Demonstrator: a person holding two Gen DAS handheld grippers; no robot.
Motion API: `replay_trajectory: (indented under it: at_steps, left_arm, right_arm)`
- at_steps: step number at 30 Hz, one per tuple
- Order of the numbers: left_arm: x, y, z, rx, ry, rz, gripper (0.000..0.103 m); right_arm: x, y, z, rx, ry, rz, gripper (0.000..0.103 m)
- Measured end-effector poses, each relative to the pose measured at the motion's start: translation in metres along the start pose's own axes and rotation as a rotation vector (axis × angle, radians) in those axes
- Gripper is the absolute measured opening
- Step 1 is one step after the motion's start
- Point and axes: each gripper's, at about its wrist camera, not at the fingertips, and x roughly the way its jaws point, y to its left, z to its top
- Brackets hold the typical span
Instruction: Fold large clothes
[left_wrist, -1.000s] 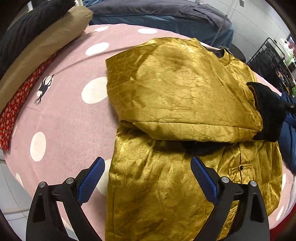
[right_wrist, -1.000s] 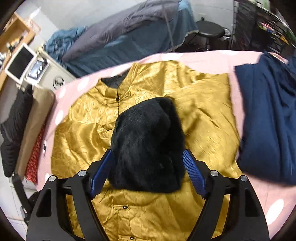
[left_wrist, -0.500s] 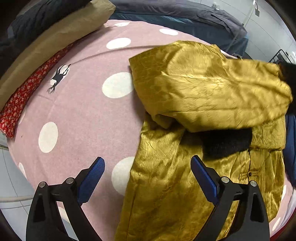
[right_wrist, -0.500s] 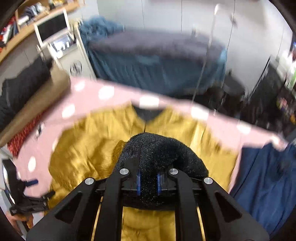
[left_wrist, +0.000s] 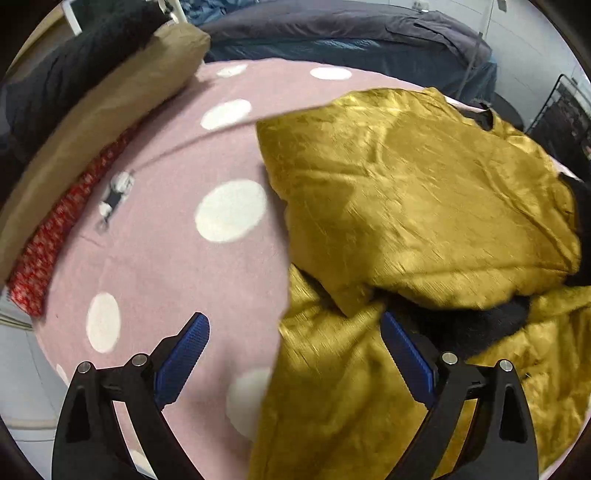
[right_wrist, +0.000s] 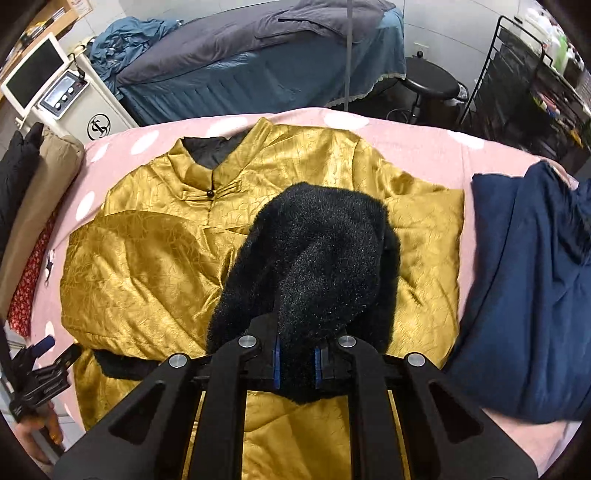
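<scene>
- The right hand-held gripper (right_wrist: 297, 363), open a second ago, now pinches the black fur cuff (right_wrist: 314, 258) of the gold jacket (right_wrist: 147, 266).
- The left hand-held gripper (left_wrist: 295, 347) hovers open, empty; sleeve fold can begin.

Background items, non-task
Navy garment (right_wrist: 524, 280) lies right on pink polka-dot cover (left_wrist: 155, 258); tan cushion (left_wrist: 96, 122) at left; black stool (right_wrist: 430, 83), wire rack (right_wrist: 524, 85), white machine (right_wrist: 70, 99) behind.

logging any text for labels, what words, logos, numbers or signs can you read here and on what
Round monogram logo, like an interlaced "S" and "T", on the white machine cabinet: no plain word.
Small control panel on that machine: too small to read.
Rack bottles: labels blurred.
Gold jacket, pink dotted cover: no text.
</scene>
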Motion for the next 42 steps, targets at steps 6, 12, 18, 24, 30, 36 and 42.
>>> replay_trajectory:
  at_steps: [6,12,18,24,30,36,42]
  left_arm:
    - [0.016,0.015,0.022,-0.099,-0.052,0.098,0.092]
    - [0.033,0.052,0.039,-0.234,-0.014,0.161,0.093]
    - [0.031,0.031,0.031,-0.043,-0.029,0.192,0.093]
    - [0.028,0.038,0.011,-0.028,0.010,0.110,0.095]
    - [0.005,0.053,0.003,-0.056,0.000,0.052,0.094]
    - [-0.017,0.063,-0.004,-0.074,-0.013,0.016,0.094]
    - [-0.035,0.060,-0.007,-0.107,-0.033,-0.039,0.094]
  right_arm:
    - [-0.011,0.005,0.010,-0.010,-0.019,0.024,0.012]
    - [0.004,0.021,0.005,-0.048,0.029,0.042,0.012]
    - [0.026,0.027,-0.001,-0.115,0.026,-0.106,0.012]
    - [0.034,0.010,0.004,-0.060,0.084,-0.076,0.014]
    - [0.007,-0.005,-0.006,0.065,0.016,-0.030,0.052]
    - [-0.017,-0.025,-0.022,0.153,-0.014,-0.002,0.053]
    - [-0.034,-0.004,-0.030,0.043,-0.081,-0.012,0.053]
